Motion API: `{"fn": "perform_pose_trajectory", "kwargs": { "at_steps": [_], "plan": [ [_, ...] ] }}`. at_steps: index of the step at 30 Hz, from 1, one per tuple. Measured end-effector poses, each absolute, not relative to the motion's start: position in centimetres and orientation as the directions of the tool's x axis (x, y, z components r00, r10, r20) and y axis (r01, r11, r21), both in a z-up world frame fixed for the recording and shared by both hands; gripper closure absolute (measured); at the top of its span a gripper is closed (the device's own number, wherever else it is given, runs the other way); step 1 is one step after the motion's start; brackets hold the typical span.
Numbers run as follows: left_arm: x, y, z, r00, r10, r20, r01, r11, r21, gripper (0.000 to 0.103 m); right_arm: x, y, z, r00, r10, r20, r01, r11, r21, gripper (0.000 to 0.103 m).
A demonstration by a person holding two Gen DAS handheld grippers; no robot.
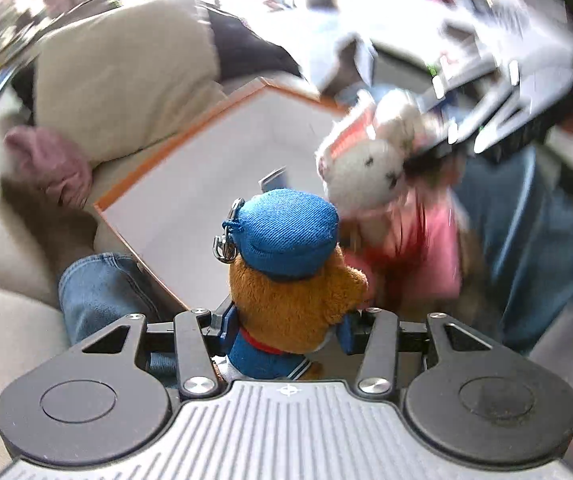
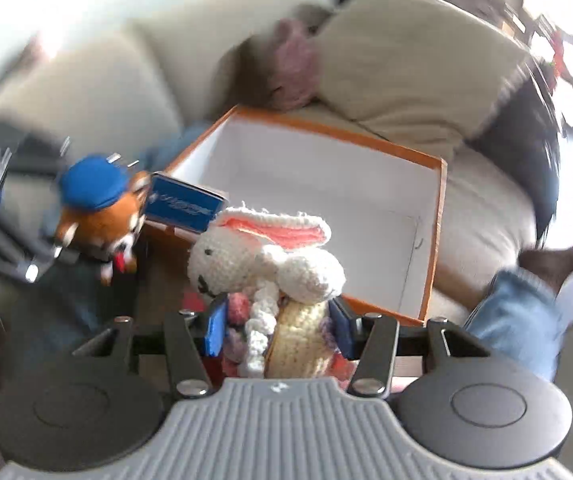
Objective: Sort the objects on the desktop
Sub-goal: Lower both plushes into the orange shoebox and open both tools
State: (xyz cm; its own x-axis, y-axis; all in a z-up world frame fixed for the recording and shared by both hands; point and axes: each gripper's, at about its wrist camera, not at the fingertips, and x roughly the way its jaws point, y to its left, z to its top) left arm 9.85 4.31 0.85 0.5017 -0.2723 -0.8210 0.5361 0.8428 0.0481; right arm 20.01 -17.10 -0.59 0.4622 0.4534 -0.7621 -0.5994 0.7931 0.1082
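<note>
Two toys are held near the box (image 2: 434,240), bear (image 1: 286,280) clamped by the left gripper (image 1: 286,328), rabbit (image 2: 270,264) by the right gripper (image 2: 278,332); each is best carried over the white floor before release.

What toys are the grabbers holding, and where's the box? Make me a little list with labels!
left hand-held gripper: shut on the bear
bear: brown plush, blue cap, metal clip on the cap
right hand-held gripper: shut on the bunny
bunny: white crochet, pink inside its ears
box: orange outside, white inside, open, just beyond both toys
blue card: at the box's near left edge, between the two toys
behind the box: beige cushions
toys in box: neither yet
</note>
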Motion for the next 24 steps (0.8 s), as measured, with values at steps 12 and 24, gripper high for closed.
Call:
{"fn": "perform_pose_trajectory", "kwargs": {
  "at_steps": [12, 24],
  "plan": [
    [23.7, 8.3, 0.0, 0.382, -0.318, -0.868, 0.190, 0.946, -0.264, 0.049, 28.4, -16.6, -2.7, 0.472, 0.574, -0.669, -0.246, 0.815, 0.525, 0.048],
    [32.3, 6.1, -8.8, 0.162, -0.155, -0.974, 0.066, 0.987, -0.146, 0.048, 36.7, -14.1, -13.5, 0.323, 0.564, -0.760, 0.052, 0.791, 0.609, 0.048]
  ]
}}
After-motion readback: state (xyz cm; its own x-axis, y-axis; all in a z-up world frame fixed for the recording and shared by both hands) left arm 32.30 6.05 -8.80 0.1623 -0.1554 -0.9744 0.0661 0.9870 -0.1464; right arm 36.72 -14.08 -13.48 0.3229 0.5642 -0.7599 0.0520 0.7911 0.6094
